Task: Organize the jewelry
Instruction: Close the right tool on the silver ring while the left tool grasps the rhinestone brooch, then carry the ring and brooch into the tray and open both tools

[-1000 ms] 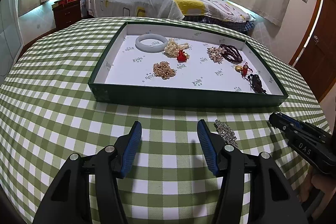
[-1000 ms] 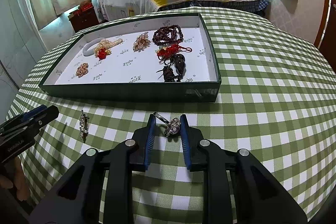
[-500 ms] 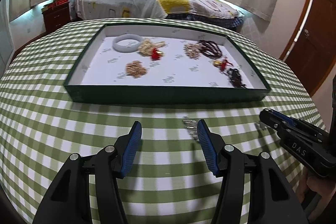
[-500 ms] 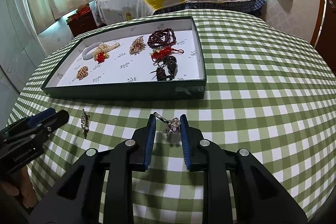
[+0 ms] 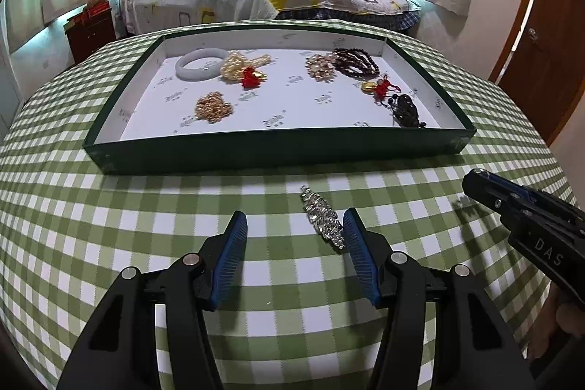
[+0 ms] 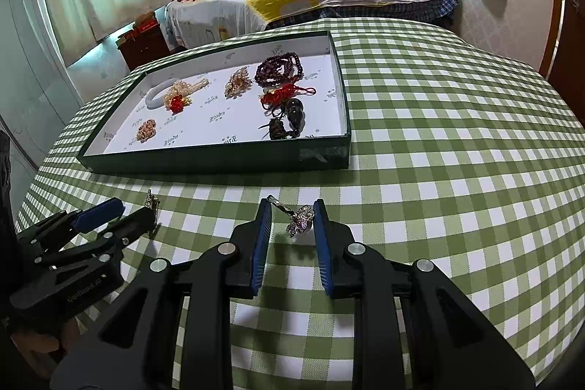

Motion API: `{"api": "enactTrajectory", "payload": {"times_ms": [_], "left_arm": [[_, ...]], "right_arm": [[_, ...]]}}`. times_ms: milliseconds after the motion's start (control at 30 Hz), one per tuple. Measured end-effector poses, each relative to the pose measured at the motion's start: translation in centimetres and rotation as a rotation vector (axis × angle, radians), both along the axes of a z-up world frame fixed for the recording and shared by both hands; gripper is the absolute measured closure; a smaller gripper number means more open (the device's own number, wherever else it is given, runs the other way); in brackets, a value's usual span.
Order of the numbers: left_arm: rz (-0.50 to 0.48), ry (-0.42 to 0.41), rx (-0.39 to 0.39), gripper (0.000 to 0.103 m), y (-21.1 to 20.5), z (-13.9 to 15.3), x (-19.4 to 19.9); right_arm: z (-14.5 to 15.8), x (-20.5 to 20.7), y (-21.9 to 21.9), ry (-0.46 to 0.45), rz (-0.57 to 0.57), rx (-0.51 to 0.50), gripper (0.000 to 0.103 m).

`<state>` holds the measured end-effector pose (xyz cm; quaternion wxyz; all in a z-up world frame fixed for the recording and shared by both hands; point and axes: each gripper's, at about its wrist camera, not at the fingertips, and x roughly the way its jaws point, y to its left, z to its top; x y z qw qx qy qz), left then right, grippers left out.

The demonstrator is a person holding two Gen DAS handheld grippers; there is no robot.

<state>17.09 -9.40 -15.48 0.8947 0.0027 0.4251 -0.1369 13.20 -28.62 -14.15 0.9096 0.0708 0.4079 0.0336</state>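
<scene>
Two pieces lay outside the tray (image 5: 278,148) on the checked cloth (image 5: 109,207), both on its near side: a rhinestone clip (image 5: 321,220) and a ring (image 6: 298,216) with a sparkly flower top.

Your left gripper (image 5: 294,231) stood with fingers wide. The clip lay between them, close against the right-hand pad (image 5: 360,258); contact could not be confirmed. Judgement: you had lined up to pinch it across its narrow width, though it sat off-centre, so the far pad would have to sweep it in.

Your right gripper (image 6: 290,220) had fingers narrowed around the ring, which looked raised off the cloth and carried between the pads. Judgement: held that way for the lift over the tray's near wall.

Inside the tray, pieces sat apart: bangle (image 5: 201,68) at the far left, bead cluster beside it, gold chain (image 5: 214,106) nearer you, dark beads (image 5: 356,61) far right, dark pendants (image 5: 406,108) near right. Judgement: the open middle was left for the two remaining pieces.

Only the right view showed the ring; from the left view it was hidden behind the right gripper (image 5: 526,222). Only the left view showed the clip's full length; the right view showed just its far end (image 6: 151,201) past the left gripper (image 6: 117,218).
</scene>
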Motion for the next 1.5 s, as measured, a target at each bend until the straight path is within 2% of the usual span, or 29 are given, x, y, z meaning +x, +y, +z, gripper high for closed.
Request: {"api": "enactTrajectory", "payload": {"times_ms": [133,167,300,367,500,567,833,1500], "left_arm": [[0.009,0.0,-0.009,0.05,0.5,0.1,0.0],[0.006,0.001,-0.014,0.055,0.5,0.1,0.1],[-0.033,-0.007,-0.014,0.061,-0.3,0.4,0.2],[-0.053,-0.003,-0.013,0.071,-0.7,0.2,0.3],[-0.064,-0.005,-0.007,0.081,-0.8,0.1,0.1],[-0.068,-0.002,-0.015,0.091,-0.6,0.1,0.2],[-0.085,-0.018,-0.014,0.095,-0.7,0.2,-0.1],[-0.072,-0.044,-0.027,0.096,-0.2,1.2,-0.5]], "right_arm": [[-0.1,0.1,0.2,0.001,0.0,-0.001,0.08],[-0.1,0.1,0.2,0.001,0.0,-0.001,0.08],[-0.1,0.1,0.2,0.003,0.002,-0.001,0.08],[-0.2,0.1,0.3,0.004,0.002,-0.002,0.08],[-0.3,0.1,0.4,0.003,0.0,0.0,0.08],[-0.5,0.2,0.4,0.005,0.0,0.002,0.08],[-0.7,0.3,0.6,0.003,0.002,0.002,0.08],[-0.5,0.1,1.4,-0.004,0.013,-0.002,0.08]]}}
